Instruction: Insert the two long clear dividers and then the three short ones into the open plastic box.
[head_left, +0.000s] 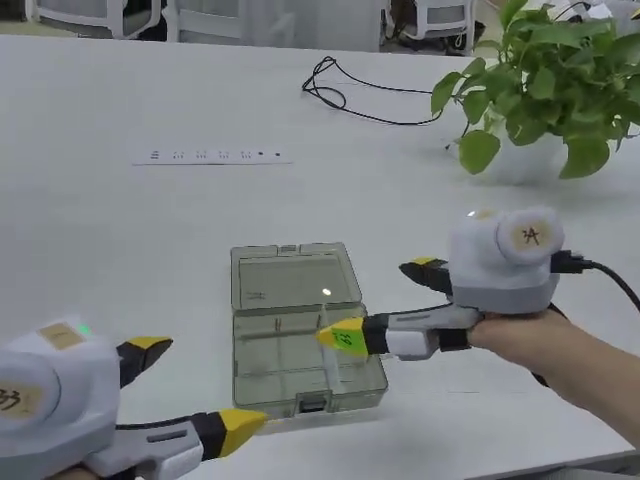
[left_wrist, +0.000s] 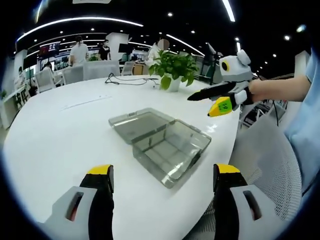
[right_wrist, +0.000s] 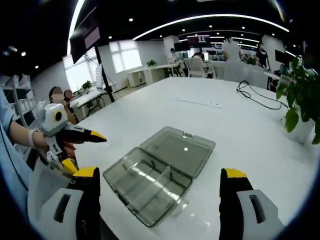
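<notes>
The open clear plastic box (head_left: 300, 330) lies on the white table, its lid (head_left: 295, 277) folded flat away from me and its base (head_left: 290, 365) nearer. Faint clear partition lines (right_wrist: 150, 179) cross the base; I cannot tell how many dividers stand there. My right gripper (head_left: 365, 302) hovers open over the box's right side, nothing between its yellow-tipped fingers. Low at the front left, short of the box, my left gripper (head_left: 195, 390) is also open and empty. The left gripper view has the box (left_wrist: 165, 145) ahead and the right gripper (left_wrist: 215, 97) beyond it.
A potted green plant (head_left: 545, 90) stands at the back right, with a black cable (head_left: 350, 95) looped beside it. A white strip (head_left: 210, 155) lies at mid-left. The table's front edge runs just below the box. People and desks fill the room behind.
</notes>
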